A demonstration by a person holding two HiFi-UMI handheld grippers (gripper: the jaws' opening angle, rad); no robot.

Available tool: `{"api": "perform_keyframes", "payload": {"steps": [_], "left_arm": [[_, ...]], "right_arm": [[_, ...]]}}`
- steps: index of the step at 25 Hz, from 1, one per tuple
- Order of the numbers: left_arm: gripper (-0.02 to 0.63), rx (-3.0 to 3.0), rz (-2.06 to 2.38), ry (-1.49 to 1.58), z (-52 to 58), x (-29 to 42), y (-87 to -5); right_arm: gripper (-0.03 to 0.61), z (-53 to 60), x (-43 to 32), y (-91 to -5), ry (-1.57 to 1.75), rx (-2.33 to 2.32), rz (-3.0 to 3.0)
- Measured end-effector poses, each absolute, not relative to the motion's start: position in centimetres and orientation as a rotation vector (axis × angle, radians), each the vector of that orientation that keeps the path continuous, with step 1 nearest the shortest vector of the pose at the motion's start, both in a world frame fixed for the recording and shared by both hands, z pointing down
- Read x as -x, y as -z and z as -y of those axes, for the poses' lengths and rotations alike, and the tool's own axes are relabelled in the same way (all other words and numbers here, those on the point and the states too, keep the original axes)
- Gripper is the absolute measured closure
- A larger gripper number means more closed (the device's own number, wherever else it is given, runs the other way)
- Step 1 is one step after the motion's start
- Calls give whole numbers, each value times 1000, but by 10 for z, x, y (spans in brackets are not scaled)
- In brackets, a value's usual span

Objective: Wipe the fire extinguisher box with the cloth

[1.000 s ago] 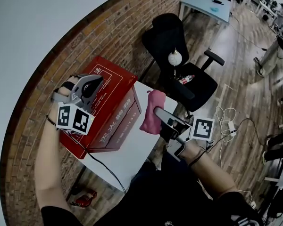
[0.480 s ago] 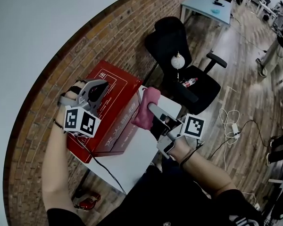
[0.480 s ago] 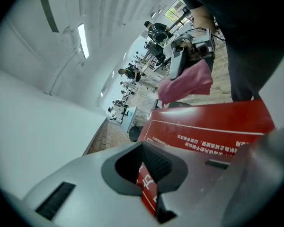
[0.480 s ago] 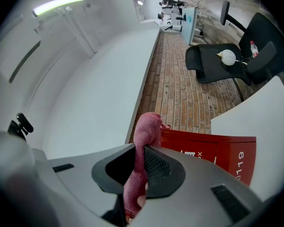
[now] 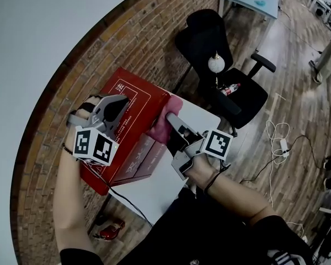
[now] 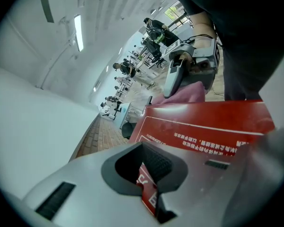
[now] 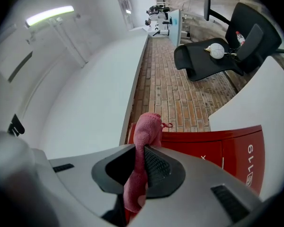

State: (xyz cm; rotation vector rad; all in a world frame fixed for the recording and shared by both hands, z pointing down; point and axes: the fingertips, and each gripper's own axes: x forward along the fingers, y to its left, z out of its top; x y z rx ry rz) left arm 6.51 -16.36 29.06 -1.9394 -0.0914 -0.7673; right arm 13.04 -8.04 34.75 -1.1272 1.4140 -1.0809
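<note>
The red fire extinguisher box point(image 5: 133, 127) lies on a small white table point(image 5: 154, 189) against the brick wall. My left gripper point(image 5: 120, 101) rests on the box's top, jaws shut with nothing between them; the left gripper view shows the red lid point(image 6: 203, 126) right under it point(image 6: 149, 174). My right gripper point(image 5: 170, 117) is shut on a pink cloth point(image 5: 161, 128), which touches the box's upper right edge. In the right gripper view the cloth point(image 7: 146, 129) stands up from between the jaws point(image 7: 139, 167), with the red box point(image 7: 213, 148) just behind it.
A black office chair point(image 5: 220, 76) stands behind the table, with a white ball and a bottle on its seat. The brick wall point(image 5: 71, 81) runs along the left. A red object point(image 5: 107, 229) and cables point(image 5: 276, 142) lie on the wooden floor.
My right gripper has carried the cloth to the left, from over the table to the box's right edge. The left gripper has stayed on the box top.
</note>
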Motion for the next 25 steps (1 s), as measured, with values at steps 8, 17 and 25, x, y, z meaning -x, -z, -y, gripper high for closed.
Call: {"api": "perform_keyframes", "payload": {"steps": [8, 17, 25], "left_arm": [[594, 1945, 87, 765, 163, -65, -289], [594, 1950, 85, 768, 165, -67, -290], [594, 1950, 82, 768, 165, -66, -290]], "right_arm": [[517, 90, -124, -344, 1010, 1138, -1362], [517, 95, -124, -347, 949, 1163, -1407], [517, 97, -122, -368, 983, 1164, -1398]]}}
